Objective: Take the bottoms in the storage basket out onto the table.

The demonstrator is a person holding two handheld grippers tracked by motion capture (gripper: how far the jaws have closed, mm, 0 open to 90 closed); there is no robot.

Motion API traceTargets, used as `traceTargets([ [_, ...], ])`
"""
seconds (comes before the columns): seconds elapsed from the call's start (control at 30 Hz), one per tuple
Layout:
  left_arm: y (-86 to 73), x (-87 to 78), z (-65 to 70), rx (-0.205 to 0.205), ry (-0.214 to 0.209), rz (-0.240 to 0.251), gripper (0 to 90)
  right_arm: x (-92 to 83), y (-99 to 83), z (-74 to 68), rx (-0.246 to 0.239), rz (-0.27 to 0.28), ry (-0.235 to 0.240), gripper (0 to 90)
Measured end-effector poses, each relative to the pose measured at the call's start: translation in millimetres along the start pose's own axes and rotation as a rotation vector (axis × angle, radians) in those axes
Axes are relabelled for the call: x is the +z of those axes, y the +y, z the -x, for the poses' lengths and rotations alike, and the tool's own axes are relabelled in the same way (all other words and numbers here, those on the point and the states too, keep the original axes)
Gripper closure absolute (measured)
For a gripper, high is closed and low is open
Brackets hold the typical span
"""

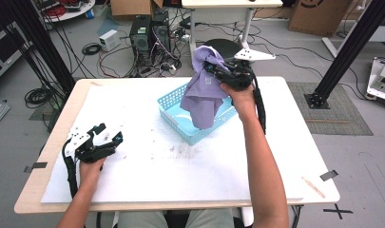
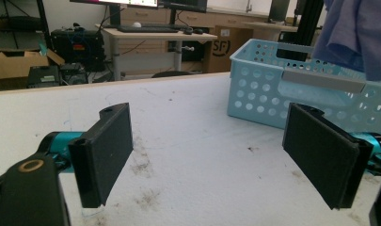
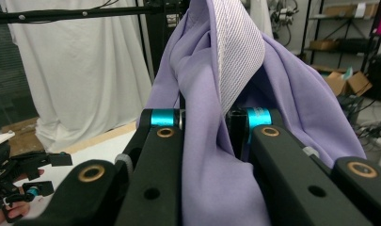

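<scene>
Above the light-blue perforated basket (image 1: pixel 180 124), my right gripper (image 1: pixel 217 72) clamps the lavender cloth (image 1: pixel 202 97), which hangs from it; my left gripper (image 1: pixel 109 134) rests agape on the table (image 1: pixel 180 166).

White counter (image 1: pixel 190 166) with a pale wooden edge, scuffed and smudged with dark marks near the middle. Light blue perforated basket (image 1: pixel 173 105) directly on it toward the far side, a wooden stick (image 1: pixel 313 187) and a strip of dark tape (image 1: pixel 328 175) at the near right corner.

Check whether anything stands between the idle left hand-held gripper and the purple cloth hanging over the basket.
Nothing visible does. Bare tabletop lies between the open left hand-held gripper and the blue basket, above which the purple cloth hangs.
</scene>
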State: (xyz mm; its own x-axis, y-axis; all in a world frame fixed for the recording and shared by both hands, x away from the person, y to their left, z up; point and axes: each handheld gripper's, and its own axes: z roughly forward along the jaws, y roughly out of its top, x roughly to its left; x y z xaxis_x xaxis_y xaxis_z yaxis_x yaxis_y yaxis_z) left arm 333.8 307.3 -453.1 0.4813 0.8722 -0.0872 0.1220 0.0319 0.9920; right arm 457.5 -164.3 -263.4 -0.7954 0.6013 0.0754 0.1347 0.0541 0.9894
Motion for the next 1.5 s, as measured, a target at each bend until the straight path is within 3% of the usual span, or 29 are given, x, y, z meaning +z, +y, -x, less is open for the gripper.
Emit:
traceTargets([
  [0.17, 0.0, -0.2, -0.1, 0.002, -0.001, -0.002, 16.6, -11.8, 6.9, -6.1, -0.031, 0.007, 0.007, 82.5],
  [0.3, 0.0, -0.1, 0.0, 0.003, -0.001, -0.002, 16.6, -35.1, 14.4, -17.4, -0.059, 0.049, 0.021, 82.6],
  [0.5, 0.0, 0.0, 0.1, 0.002, -0.002, 0.000, 16.6, -57.4, 14.9, -26.2, -0.078, 0.038, 0.033, 82.5],
  [0.63, 0.0, -0.2, 0.0, 0.002, -0.002, -0.001, 16.6, -75.2, 5.5, -29.5, -0.088, 0.015, 0.035, 82.4],
  [0.8, 0.0, 0.0, 0.3, 0.007, -0.002, -0.002, 16.6, -100.8, -18.2, -28.1, -0.056, -0.012, 0.037, 82.1],
  [0.87, 0.1, 0.0, 0.5, 0.009, -0.001, -0.003, 16.6, -118.9, -38.6, -27.0, -0.030, -0.018, 0.040, 81.2],
  [0.93, 0.1, -0.1, 0.5, 0.012, -0.002, -0.004, 16.6, -122.4, -44.1, -26.8, -0.023, -0.028, 0.039, 81.0],
  [1.0, 0.1, -0.1, 0.5, 0.011, -0.002, -0.003, 16.6, -134.6, -67.2, -25.3, -0.005, -0.072, 0.007, 80.6],
  [1.03, 0.0, -0.1, 0.5, 0.010, -0.001, -0.003, 16.6, -134.6, -67.2, -25.3, -0.005, -0.072, 0.007, 80.6],
  [1.07, 0.1, -0.2, 0.5, 0.011, -0.003, -0.004, 16.6, -139.9, -82.7, -23.9, -0.001, -0.107, -0.021, 79.9],
  [1.1, 0.1, -0.1, 0.4, 0.010, -0.001, -0.004, 16.6, -139.9, -82.7, -23.9, -0.001, -0.107, -0.021, 79.9],
  [1.27, 0.2, 0.1, 1.0, 0.014, 0.003, -0.005, 16.6, -141.0, -123.5, -16.9, 0.030, -0.207, -0.099, 77.1],
  [1.4, 0.2, 0.0, 0.9, 0.015, 0.003, -0.006, 16.6, -133.2, -148.8, -10.4, 0.020, -0.288, -0.156, 75.4],
  [1.5, 0.2, 0.0, 1.2, 0.015, 0.001, -0.007, 16.6, -128.0, -163.6, -6.1, 0.043, -0.319, -0.203, 68.3],
])
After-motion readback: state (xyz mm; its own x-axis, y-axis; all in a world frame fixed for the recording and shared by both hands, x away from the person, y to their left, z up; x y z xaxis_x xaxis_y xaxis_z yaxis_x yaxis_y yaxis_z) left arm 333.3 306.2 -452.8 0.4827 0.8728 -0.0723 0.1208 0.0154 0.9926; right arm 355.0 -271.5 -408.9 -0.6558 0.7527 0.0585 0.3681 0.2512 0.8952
